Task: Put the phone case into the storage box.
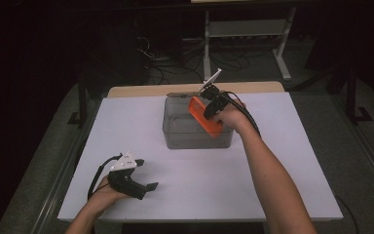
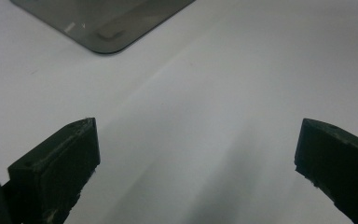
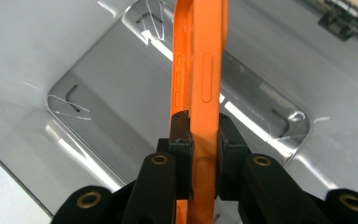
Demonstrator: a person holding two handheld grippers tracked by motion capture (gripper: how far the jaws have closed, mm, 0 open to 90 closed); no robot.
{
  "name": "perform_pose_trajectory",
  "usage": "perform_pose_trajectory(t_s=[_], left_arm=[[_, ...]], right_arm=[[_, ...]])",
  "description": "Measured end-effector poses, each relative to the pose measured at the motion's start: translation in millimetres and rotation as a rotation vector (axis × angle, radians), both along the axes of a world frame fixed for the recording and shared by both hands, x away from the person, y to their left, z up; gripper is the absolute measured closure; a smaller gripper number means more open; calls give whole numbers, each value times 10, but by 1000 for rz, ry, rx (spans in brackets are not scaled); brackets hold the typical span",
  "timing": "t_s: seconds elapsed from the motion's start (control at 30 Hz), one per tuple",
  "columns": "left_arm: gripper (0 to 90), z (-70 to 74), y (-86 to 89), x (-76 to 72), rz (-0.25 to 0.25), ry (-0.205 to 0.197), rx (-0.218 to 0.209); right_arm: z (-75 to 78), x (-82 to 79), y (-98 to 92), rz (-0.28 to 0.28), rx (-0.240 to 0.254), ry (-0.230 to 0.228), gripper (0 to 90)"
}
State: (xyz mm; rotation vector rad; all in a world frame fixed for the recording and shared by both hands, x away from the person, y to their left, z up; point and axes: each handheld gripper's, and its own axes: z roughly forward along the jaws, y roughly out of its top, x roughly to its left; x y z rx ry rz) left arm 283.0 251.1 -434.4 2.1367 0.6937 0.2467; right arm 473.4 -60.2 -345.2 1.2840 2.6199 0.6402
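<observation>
Right tongs (image 3: 204,135) pinching orange phone case (image 3: 200,70) over clear bin (image 1: 175,131), left tongs (image 2: 196,158) spread

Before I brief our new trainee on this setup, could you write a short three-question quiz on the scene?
1. True or false: the right tool is shut on the orange phone case.
2. What lies below the case? A) clear plastic bin B) wooden crate C) metal pan
3. How do the left tool jaws stand, and what is between them?

Key: 1 true. 2 A. 3 Wide apart, with nothing between them, over the white table.
</observation>
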Motion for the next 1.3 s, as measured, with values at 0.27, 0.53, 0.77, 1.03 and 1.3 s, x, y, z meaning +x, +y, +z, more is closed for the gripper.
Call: perform_pose_trajectory(t_s=[0.27,0.53,0.77,1.03,1.3], left_arm=[[0,-7,-13,-4,-1,5,-2],[0,-7,-12,-5,-4,7,0],[0,-9,-4,0,-6,7,0],[0,-11,-12,-2,-7,8,1],[0,-12,-13,-4,-6,9,1]], right_arm=[[-22,18,-29,-59,-5,34,785],[-52,47,-59,-140,-5,67,785],[-88,77,-84,-197,-10,91,785],[-125,95,-149,-269,1,113,785],[-160,102,-196,-328,1,131,785]])
